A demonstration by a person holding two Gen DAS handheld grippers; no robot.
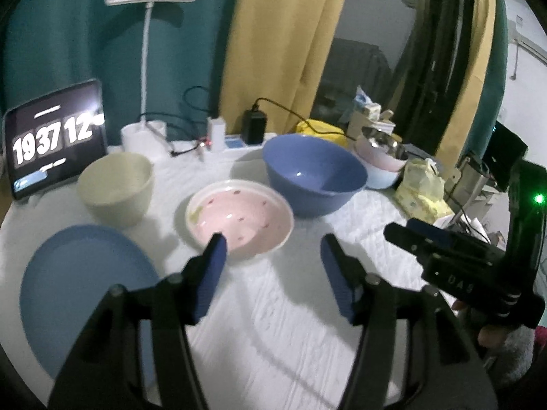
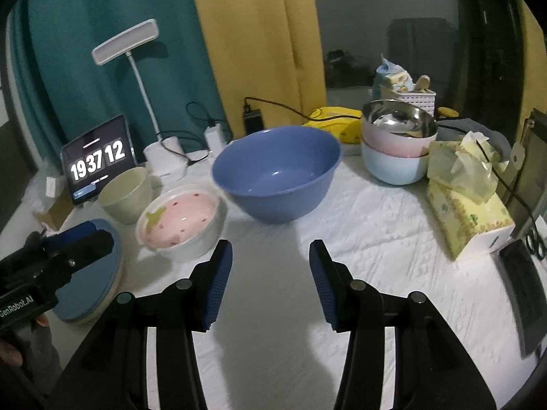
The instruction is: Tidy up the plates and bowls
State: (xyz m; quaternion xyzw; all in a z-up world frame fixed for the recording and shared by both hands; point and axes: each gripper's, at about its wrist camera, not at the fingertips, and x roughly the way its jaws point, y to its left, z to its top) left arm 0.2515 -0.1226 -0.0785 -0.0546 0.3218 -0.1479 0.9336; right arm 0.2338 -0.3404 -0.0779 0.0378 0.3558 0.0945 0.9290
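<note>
A pink dotted bowl (image 1: 239,218) (image 2: 181,220) sits mid-table. A large blue bowl (image 1: 312,172) (image 2: 277,171) stands behind it to the right. A cream cup-bowl (image 1: 116,188) (image 2: 124,193) stands to the left. A flat blue plate (image 1: 85,294) (image 2: 94,280) lies at the near left. A stack of a steel, a pink and a pale blue bowl (image 2: 396,143) (image 1: 379,160) stands at the back right. My left gripper (image 1: 271,256) is open and empty just before the pink bowl. My right gripper (image 2: 270,263) is open and empty before the large blue bowl.
A tablet clock (image 1: 54,140), a white desk lamp (image 1: 147,68) and a power strip with chargers (image 1: 236,140) line the back edge. A yellow tissue pack (image 2: 465,205) and a utensil holder (image 2: 410,95) stand at the right. Curtains hang behind.
</note>
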